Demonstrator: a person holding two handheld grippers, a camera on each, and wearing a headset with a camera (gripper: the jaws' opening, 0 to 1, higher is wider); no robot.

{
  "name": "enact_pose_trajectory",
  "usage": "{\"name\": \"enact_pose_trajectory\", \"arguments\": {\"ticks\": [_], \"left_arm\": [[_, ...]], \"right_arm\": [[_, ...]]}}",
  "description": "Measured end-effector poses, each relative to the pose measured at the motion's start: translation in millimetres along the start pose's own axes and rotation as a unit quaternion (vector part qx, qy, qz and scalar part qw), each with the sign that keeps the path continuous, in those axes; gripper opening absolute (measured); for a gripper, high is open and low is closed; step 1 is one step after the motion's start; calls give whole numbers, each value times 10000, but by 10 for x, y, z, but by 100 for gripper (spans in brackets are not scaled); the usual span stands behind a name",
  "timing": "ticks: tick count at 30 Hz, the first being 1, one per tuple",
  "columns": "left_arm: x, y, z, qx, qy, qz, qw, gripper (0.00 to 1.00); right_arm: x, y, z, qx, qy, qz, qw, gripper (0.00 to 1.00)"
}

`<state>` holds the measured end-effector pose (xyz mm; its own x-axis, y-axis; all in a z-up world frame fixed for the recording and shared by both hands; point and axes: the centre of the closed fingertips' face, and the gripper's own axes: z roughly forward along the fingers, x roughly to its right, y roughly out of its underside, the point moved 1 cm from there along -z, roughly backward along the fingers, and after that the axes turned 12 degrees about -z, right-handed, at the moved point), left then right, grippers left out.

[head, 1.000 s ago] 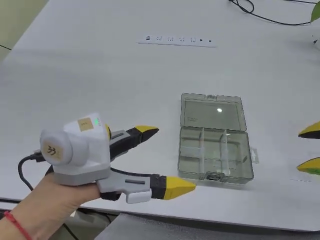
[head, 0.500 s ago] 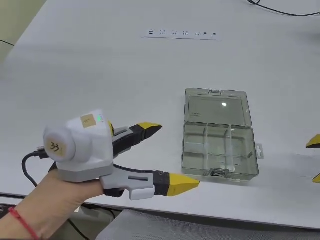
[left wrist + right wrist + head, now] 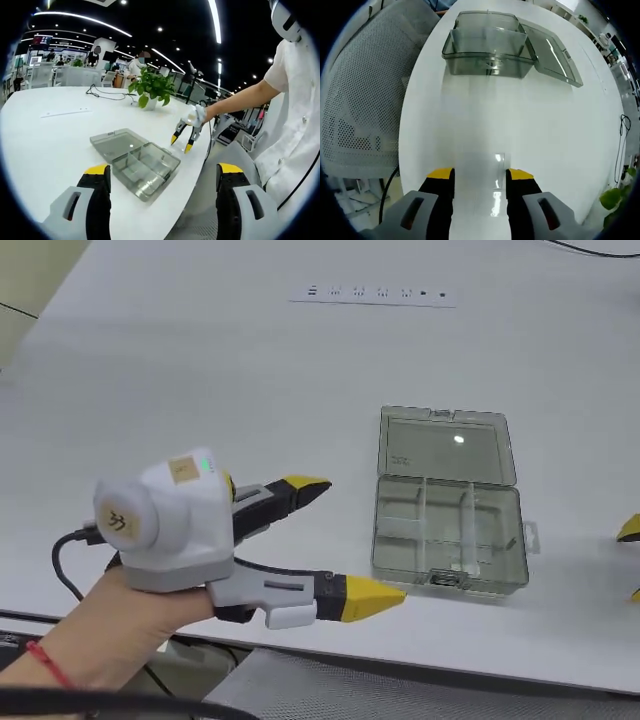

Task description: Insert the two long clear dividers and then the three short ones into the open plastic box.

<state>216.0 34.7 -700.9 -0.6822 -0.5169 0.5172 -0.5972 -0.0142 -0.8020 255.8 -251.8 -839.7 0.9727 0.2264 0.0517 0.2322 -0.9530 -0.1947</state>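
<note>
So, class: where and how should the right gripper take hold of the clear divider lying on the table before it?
Probably across its two long edges, coming down from above: the clear divider lies flat and thin on the table, seemingly lengthwise between the right gripper's open jaws.

1 box (image 3: 447, 455) w/ 2 long dividers (image 3: 466, 530) inside, 1 loose divider (image 3: 496, 192), 2 grippers: L gripper (image 3: 362, 539) + R gripper (image 3: 180, 145), 1 power strip (image 3: 375, 292), 1 plant (image 3: 152, 89).
</note>
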Motion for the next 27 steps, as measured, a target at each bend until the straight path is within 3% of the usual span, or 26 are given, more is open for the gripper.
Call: {"name": "enact_pose_trajectory", "arguments": {"ticks": [8,20,27], "left_arm": [[4,-8,11,8,15,-11,10000,88],[14,-24,5,19,29,11,10000,87],[14,-44,-7,50,21,2,10000,86]], "right_arm": [[-5,20,-16,-43,-27,-71,10000,33],[39,53,-19,-48,77,-31,10000,33],[78,-107,-157,79,307,-24,9995,33]]}}
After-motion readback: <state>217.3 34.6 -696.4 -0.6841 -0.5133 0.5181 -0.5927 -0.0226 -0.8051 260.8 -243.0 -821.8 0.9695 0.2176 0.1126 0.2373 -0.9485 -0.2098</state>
